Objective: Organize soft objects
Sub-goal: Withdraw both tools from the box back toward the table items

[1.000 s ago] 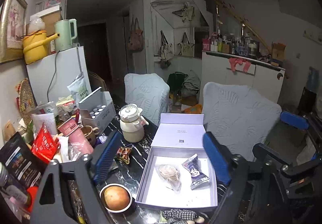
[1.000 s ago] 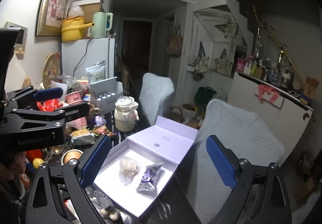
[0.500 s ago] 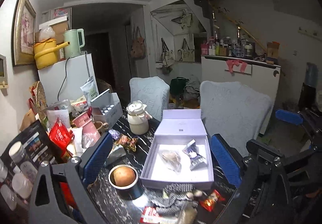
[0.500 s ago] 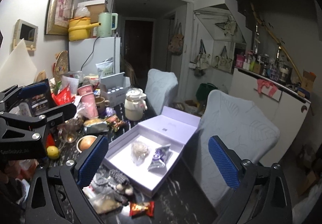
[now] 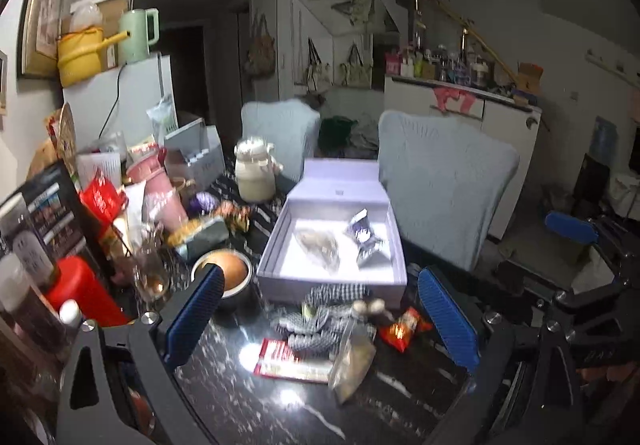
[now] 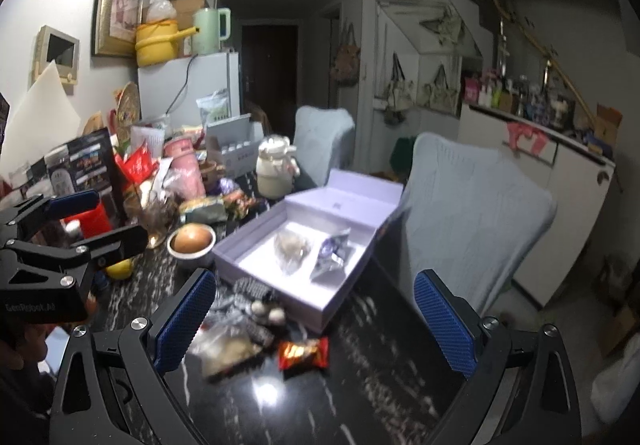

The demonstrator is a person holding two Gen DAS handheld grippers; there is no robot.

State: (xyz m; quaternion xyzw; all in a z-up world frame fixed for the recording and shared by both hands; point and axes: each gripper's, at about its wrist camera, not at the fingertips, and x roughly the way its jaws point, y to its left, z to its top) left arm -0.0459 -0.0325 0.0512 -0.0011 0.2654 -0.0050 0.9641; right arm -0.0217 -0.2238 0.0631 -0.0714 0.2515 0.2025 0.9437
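An open lilac box [image 5: 276, 245] [image 6: 240, 245] sits on the dark marble table and holds a clear bag of brown stuff [image 5: 318, 243] [image 6: 292, 249] and a purple packet [image 5: 366, 237] [image 6: 332, 251]. In front of the box lie a checked soft toy [image 5: 320, 309] [image 6: 250, 291], a red snack packet [image 5: 404, 327] [image 6: 304, 353], a clear bag [image 5: 354, 359] [image 6: 226, 353] and a red-white sachet [image 5: 286, 359]. My left gripper [image 5: 322, 329] is open and empty above this pile. My right gripper [image 6: 314, 319] is open and empty beside it, to the right.
A metal bowl with a round bun [image 5: 228, 271] [image 6: 190, 241] stands left of the box. A cream teapot [image 5: 254, 173] [image 6: 274, 169], pink cup [image 5: 162, 189], red bottle [image 5: 84, 287] and snack clutter crowd the left side. Two covered chairs [image 5: 440, 181] stand behind the table.
Both grippers have pulled back and up from the box, so the pile of soft items in front of it has come into view. Both stayed open.
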